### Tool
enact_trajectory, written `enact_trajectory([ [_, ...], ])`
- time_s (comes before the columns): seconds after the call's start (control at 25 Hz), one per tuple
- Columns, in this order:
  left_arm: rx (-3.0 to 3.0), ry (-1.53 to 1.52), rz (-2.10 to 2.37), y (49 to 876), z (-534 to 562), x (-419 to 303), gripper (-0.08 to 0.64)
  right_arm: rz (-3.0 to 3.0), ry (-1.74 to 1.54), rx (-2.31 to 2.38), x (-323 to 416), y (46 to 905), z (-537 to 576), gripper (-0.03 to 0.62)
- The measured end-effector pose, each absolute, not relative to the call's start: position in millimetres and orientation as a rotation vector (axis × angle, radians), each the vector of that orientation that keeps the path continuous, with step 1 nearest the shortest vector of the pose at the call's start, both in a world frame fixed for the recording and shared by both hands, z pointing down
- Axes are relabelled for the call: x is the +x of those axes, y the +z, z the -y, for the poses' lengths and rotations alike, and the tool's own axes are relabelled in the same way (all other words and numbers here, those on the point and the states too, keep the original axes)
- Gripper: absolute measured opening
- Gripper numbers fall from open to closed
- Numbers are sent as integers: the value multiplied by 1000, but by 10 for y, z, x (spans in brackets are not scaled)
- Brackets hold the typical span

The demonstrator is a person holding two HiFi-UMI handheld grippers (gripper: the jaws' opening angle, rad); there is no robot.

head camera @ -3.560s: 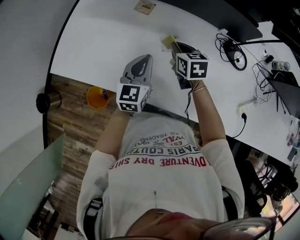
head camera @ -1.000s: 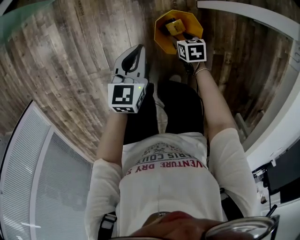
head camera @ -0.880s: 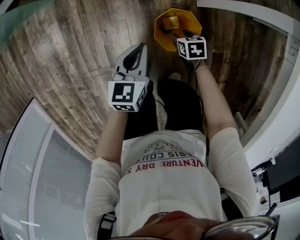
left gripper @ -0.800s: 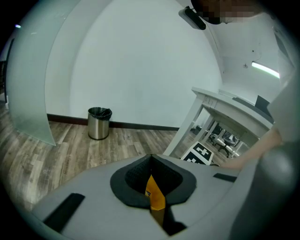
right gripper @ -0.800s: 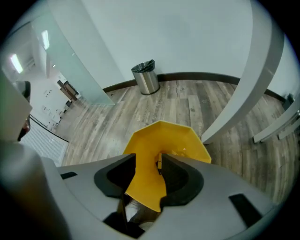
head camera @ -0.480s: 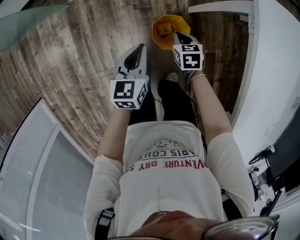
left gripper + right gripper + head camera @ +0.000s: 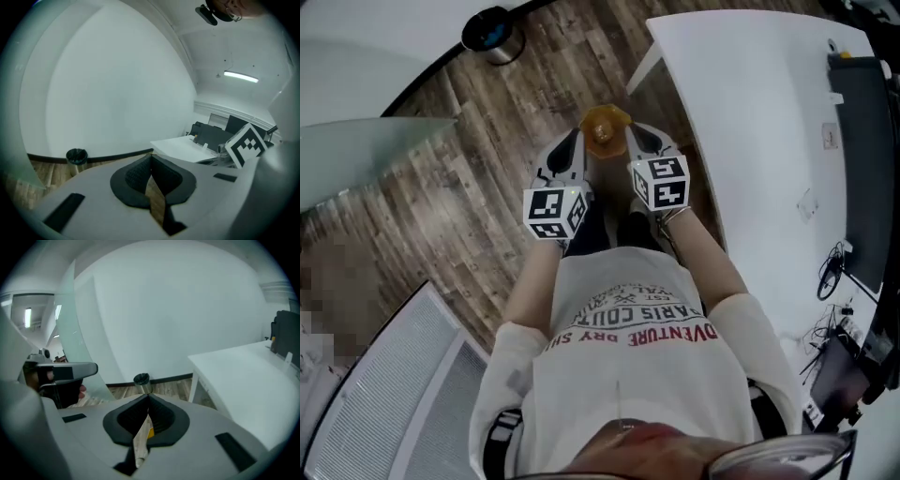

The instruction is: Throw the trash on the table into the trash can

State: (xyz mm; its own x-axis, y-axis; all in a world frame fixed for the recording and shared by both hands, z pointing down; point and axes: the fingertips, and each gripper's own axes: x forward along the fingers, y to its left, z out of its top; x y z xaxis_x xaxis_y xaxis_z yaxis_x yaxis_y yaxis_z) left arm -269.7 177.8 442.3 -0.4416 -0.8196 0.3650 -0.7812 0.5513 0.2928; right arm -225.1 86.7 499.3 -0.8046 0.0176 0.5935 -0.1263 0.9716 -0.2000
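Note:
Both grippers are raised side by side in front of my chest. The orange trash can point(image 7: 602, 131) stands on the wood floor far below, showing between them. My left gripper point(image 7: 570, 141) is shut with nothing in it; in its own view the dark pads point(image 7: 140, 176) meet at the tip. My right gripper point(image 7: 636, 137) is shut and empty too, and a yellow sliver of the can point(image 7: 149, 431) shows through the slit under its joined pads. The white table point(image 7: 750, 103) lies to the right, with a small pale scrap point(image 7: 831, 138) on it.
A round metal bin point(image 7: 492, 33) stands by the curved white wall, seen also as the bin point(image 7: 76, 157) and the bin point(image 7: 141, 379). A frosted glass panel point(image 7: 366, 141) stands at the left. Dark screens point(image 7: 867, 169) line the table's far side.
The right gripper was low over the orange can with a yellow piece dropping in; both grippers have since risen high and the can looks small. The view has swung toward the table.

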Motion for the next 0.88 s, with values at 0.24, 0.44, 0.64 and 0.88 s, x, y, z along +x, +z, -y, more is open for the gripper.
enact_trajectory([
  [0.24, 1651, -41, 2214, 3763, -977, -2208, 21, 2635, 323, 381, -1564, 4005, -262, 26],
  [0.44, 1924, -1, 2072, 3405, -242, -1431, 23, 2664, 361, 657, -640, 3602, 287, 26],
  [0.64, 2210, -10, 1935, 2979, 508, -364, 23, 2659, 361, 930, 514, 3379, 960, 26],
  [0.88, 2391, -106, 1737, 2857, 1243, 958, 23, 2599, 298, 1221, 2006, 3230, 1555, 26],
])
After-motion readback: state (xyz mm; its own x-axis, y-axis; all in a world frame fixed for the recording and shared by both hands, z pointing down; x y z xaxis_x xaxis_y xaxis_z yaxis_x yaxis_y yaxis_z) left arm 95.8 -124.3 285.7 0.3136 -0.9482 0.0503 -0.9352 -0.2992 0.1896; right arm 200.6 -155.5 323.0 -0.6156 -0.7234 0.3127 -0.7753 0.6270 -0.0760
